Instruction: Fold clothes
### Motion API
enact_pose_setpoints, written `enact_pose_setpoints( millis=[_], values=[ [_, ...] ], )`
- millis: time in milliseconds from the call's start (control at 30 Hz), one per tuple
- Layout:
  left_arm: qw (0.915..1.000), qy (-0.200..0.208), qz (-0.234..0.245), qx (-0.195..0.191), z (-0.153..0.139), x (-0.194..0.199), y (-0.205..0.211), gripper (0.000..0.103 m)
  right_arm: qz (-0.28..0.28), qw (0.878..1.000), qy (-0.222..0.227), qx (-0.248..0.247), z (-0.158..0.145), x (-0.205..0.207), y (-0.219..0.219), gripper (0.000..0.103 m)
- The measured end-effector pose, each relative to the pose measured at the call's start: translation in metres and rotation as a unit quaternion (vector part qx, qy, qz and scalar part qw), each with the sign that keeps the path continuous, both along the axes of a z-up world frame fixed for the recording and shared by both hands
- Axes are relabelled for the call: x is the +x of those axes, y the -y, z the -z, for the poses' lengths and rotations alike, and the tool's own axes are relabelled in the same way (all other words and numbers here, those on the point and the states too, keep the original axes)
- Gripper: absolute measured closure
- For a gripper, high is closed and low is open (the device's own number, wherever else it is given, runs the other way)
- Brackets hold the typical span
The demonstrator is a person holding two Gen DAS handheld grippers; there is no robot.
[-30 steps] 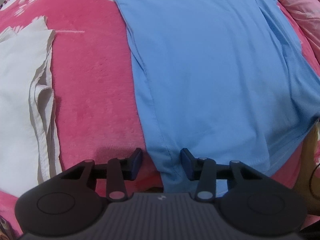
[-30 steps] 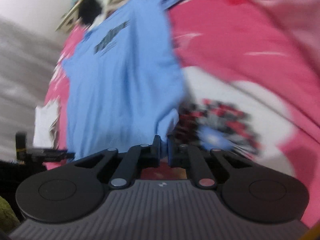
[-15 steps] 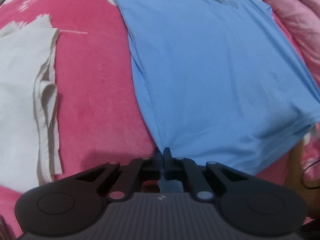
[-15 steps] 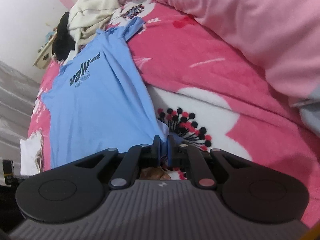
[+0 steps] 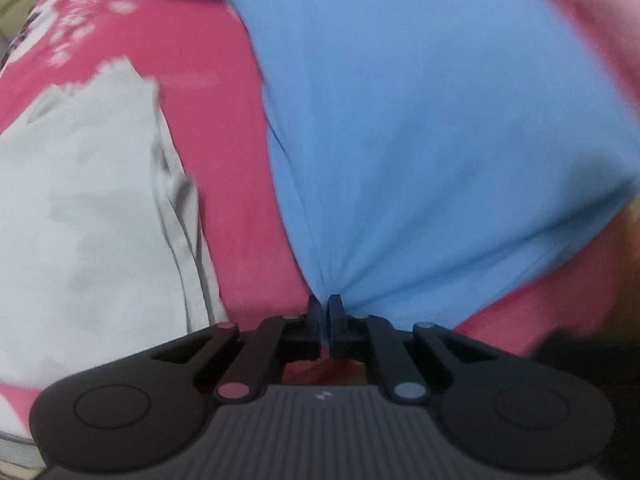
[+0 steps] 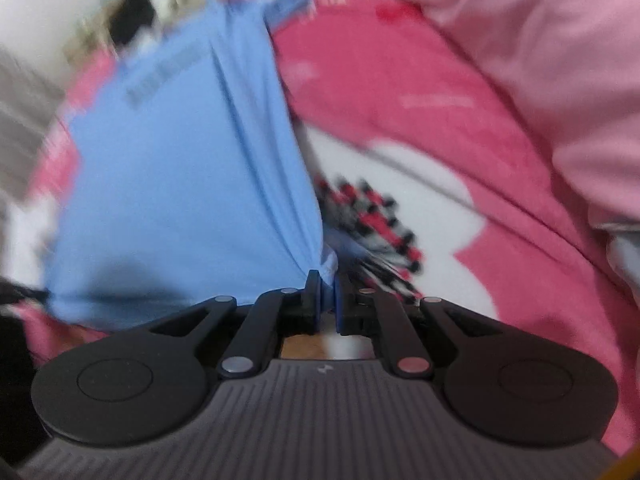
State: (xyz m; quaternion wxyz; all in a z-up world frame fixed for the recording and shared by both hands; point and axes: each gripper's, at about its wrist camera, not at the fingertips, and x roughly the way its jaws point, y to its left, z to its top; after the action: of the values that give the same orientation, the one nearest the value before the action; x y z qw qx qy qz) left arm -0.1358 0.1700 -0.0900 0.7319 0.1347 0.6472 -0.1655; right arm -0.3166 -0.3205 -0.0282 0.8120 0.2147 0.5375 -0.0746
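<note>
Two corners of the light blue cotton T-shirt (image 5: pixel 420 120) are pinched, one per gripper. Shirt lies spread on the pink floral fleece blanket (image 5: pixel 224 184), filling centre and right of the left wrist view, centre-left of the right wrist view (image 6: pixel 180 184). Left gripper (image 5: pixel 324 308) clenched on a bottom corner, fabric fanning out in taut creases from the pinch. Right gripper (image 6: pixel 327 284) clamped on the other corner, edge bunched between the pads. Both frames motion-blurred. Off-white folded cloth (image 5: pixel 88 216) at left, just beside the shirt, apart. Pale pink quilted duvet (image 6: pixel 540 60) upper right.
</note>
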Motion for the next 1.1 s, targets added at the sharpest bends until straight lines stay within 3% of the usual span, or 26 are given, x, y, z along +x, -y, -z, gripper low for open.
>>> enact_pose_setpoints(
  millis=[33,100,233,300,400,433,500,600,667,767,900,1000,1033,1100],
  values=[
    [0.9997,-0.002,0.012,0.023,0.006,-0.004,0.001,0.1,-0.01,1.0,-0.009,-0.015,0.007,0.002,-0.003,0.097],
    [0.9996,0.009,0.018,0.02,0.003,-0.01,-0.001,0.095,-0.03,0.998,-0.018,-0.061,0.007,0.004,-0.01,0.096],
    [0.9997,0.005,-0.018,-0.018,-0.016,-0.014,-0.023,0.08,-0.041,0.989,-0.018,-0.138,-0.011,0.0,-0.008,0.095],
    [0.9975,-0.009,-0.041,-0.057,-0.024,-0.014,-0.032,0.076,-0.06,0.989,0.014,-0.136,-0.026,-0.002,-0.01,0.093],
    [0.9937,-0.013,-0.041,-0.103,-0.035,-0.018,-0.032,0.067,-0.151,0.981,0.087,-0.082,-0.046,0.008,-0.025,0.093],
    [0.9935,-0.006,-0.023,-0.112,-0.039,-0.021,-0.027,0.067,-0.194,0.974,0.098,-0.061,-0.047,0.015,-0.035,0.093],
    [0.9921,0.012,0.025,-0.122,-0.046,-0.028,-0.014,0.071,-0.298,0.947,0.119,-0.031,-0.047,0.031,-0.062,0.093],
    [0.982,0.023,0.117,-0.147,-0.051,-0.035,0.012,0.072,-0.44,0.889,0.127,-0.019,-0.036,0.05,-0.106,0.093],
    [0.973,0.015,0.177,-0.147,-0.05,-0.042,0.029,0.073,-0.494,0.862,0.112,-0.016,-0.024,0.062,-0.128,0.093],
    [0.9684,0.0,0.221,-0.115,-0.034,-0.044,0.038,0.076,-0.549,0.831,0.09,-0.016,-0.008,0.07,-0.152,0.093],
    [0.9634,0.004,0.249,-0.1,-0.025,-0.047,0.04,0.076,-0.593,0.801,0.075,-0.031,0.001,0.068,-0.167,0.093],
    [0.9624,0.014,0.254,-0.096,-0.022,-0.048,0.041,0.076,-0.603,0.793,0.07,-0.056,0.006,0.065,-0.173,0.093],
    [0.9624,0.017,0.254,-0.095,-0.022,-0.049,0.041,0.079,-0.606,0.79,0.069,-0.063,0.008,0.064,-0.173,0.093],
    [0.965,0.023,0.245,-0.09,-0.029,-0.053,0.046,0.093,-0.612,0.784,0.066,-0.083,0.014,0.063,-0.176,0.093]
  ],
)
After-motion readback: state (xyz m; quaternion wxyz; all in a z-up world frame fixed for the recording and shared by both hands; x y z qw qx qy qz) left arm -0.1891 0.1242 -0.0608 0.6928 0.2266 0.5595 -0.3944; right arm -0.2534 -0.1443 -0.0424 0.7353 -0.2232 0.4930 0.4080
